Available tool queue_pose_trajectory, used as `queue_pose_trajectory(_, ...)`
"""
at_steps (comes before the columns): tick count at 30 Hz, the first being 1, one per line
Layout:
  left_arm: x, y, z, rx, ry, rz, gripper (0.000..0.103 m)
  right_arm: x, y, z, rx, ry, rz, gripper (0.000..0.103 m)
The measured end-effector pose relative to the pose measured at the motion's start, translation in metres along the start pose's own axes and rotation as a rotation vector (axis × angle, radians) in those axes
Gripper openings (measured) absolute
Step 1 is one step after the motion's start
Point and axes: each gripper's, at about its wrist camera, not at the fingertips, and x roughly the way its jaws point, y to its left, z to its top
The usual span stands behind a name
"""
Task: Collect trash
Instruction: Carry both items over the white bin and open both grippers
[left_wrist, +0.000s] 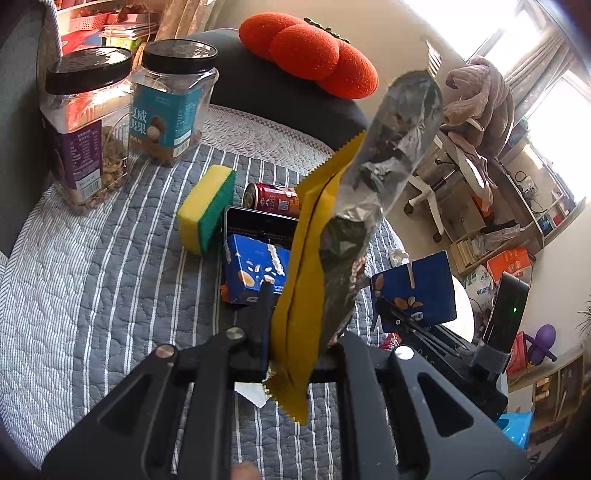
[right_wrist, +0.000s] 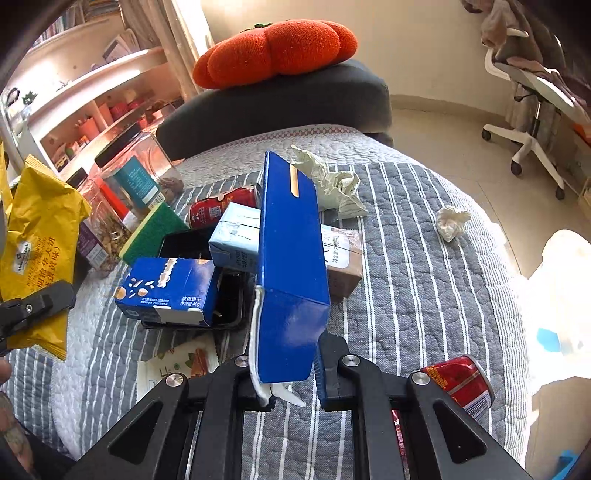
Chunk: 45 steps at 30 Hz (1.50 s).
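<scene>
My left gripper (left_wrist: 295, 332) is shut on a yellow foil snack wrapper (left_wrist: 314, 240), which stands up in front of the lens; the same wrapper (right_wrist: 37, 236) shows at the left of the right wrist view. My right gripper (right_wrist: 291, 354) is shut on a tall blue carton box (right_wrist: 291, 258), held upright above the striped quilt (right_wrist: 406, 277). Below lie a second blue box (right_wrist: 170, 291) in a black tray (right_wrist: 229, 321), a red can (right_wrist: 221, 210), a pale blue carton (right_wrist: 236, 236), a brown carton (right_wrist: 343, 266), crumpled tissues (right_wrist: 332, 181) and another red can (right_wrist: 461, 380).
A yellow-green sponge (left_wrist: 207, 210) and two clear jars (left_wrist: 88, 129) stand at the back left. An orange pumpkin cushion (right_wrist: 277, 48) rests on the dark armrest (right_wrist: 295, 107). A flat snack packet (right_wrist: 173, 365) lies near the tray. A white office chair (right_wrist: 532, 122) stands on the floor.
</scene>
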Motion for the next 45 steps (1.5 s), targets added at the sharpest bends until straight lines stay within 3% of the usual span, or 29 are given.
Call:
queue_pose_trajectory(10, 0.004, -0.021, -0.007, 0.067, 0.005, 0.010, 0.012, -0.071, -0.021, 0.023, 0.003, -0.140, -0.009, 0.016)
queue_pose_trajectory(15, 0.010, -0.036, -0.009, 0.087, 0.016, 0.013, 0.012, -0.105, -0.053, 0.032, 0.014, -0.198, -0.068, 0.016)
queue_pose_trajectory(21, 0.025, -0.071, -0.017, 0.152, 0.043, 0.003, 0.012, -0.130, -0.120, 0.036, 0.106, -0.236, -0.158, 0.016)
queue_pose_trajectory(28, 0.056, -0.128, -0.025, 0.236, 0.099, -0.026, 0.012, -0.117, -0.204, 0.030, 0.232, -0.180, -0.257, 0.019)
queue_pose_trajectory(33, 0.076, -0.174, -0.025, 0.294, 0.120, -0.058, 0.012, -0.104, -0.249, 0.015, 0.329, -0.089, -0.235, 0.022)
queue_pose_trajectory(34, 0.082, -0.183, -0.026, 0.302, 0.127, -0.068, 0.012, -0.104, -0.255, 0.014, 0.346, -0.084, -0.230, 0.028)
queue_pose_trajectory(36, 0.093, -0.198, -0.027, 0.315, 0.142, -0.084, 0.012, -0.108, -0.265, 0.012, 0.373, -0.082, -0.203, 0.051)
queue_pose_trajectory(37, 0.100, -0.206, -0.027, 0.321, 0.151, -0.094, 0.012, -0.110, -0.272, 0.011, 0.394, -0.087, -0.178, 0.072)
queue_pose_trajectory(38, 0.105, -0.214, -0.028, 0.329, 0.158, -0.103, 0.012, -0.113, -0.276, 0.010, 0.414, -0.094, -0.165, 0.083)
queue_pose_trajectory(45, 0.128, -0.270, -0.029, 0.397, 0.186, -0.143, 0.012, -0.146, -0.306, 0.003, 0.512, -0.183, -0.249, 0.084)
